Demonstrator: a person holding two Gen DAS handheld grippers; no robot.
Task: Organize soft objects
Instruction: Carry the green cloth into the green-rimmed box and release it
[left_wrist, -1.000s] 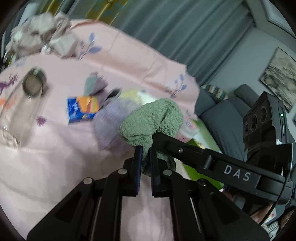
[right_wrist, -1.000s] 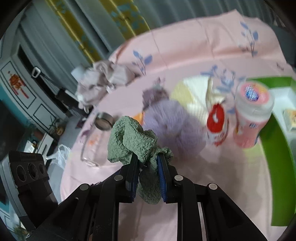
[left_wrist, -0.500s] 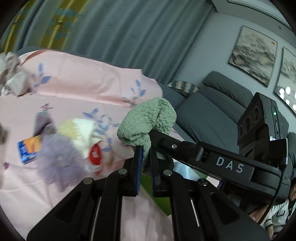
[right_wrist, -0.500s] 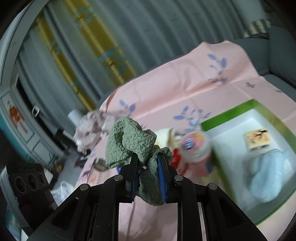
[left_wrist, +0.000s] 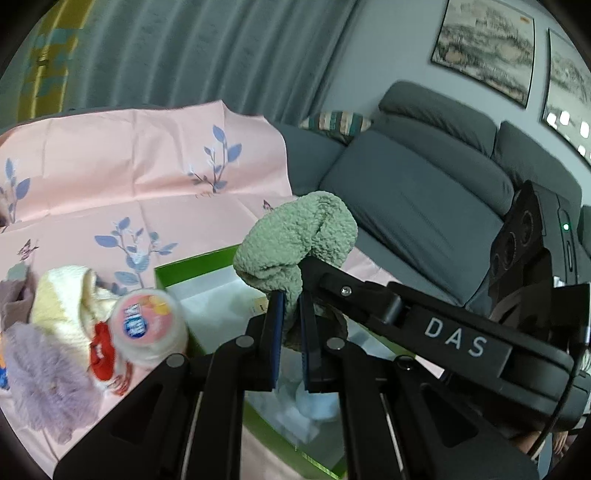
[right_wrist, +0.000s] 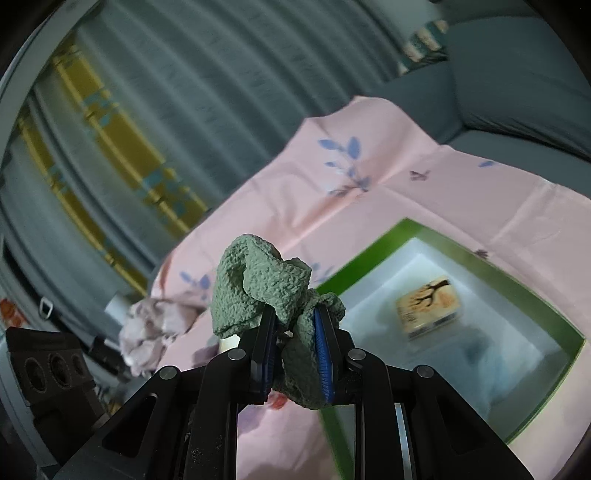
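Left wrist view, read from left to right with the green box as landmark: to the left of the box, on the pink cloth with blue leaf prints, lie a fluffy lilac item, a cream knitted item and a red-and-white item, with a pink-capped white jar standing just beside the box's left wall. Over the box the left gripper holds its blue-padded fingers narrow, pinched on the green fuzzy cloth, which bulges above the fingertips; the right gripper reaches in from the right and meets the same cloth. Beneath the fingers, inside the white-lined box, a pale blue soft item is partly visible. A grey sofa stands behind the box to the right. Right wrist view, same landmark: far to the left of the green box a crumpled pale fabric heap rests near the edge of the pink cloth. At centre the right gripper has its fingers set narrow and clamped on the green fuzzy cloth, which is held clear of the table above the box's near-left corner. Inside the box lie a small beige packet with a branch print and, nearer, a blurred pale blue soft item.
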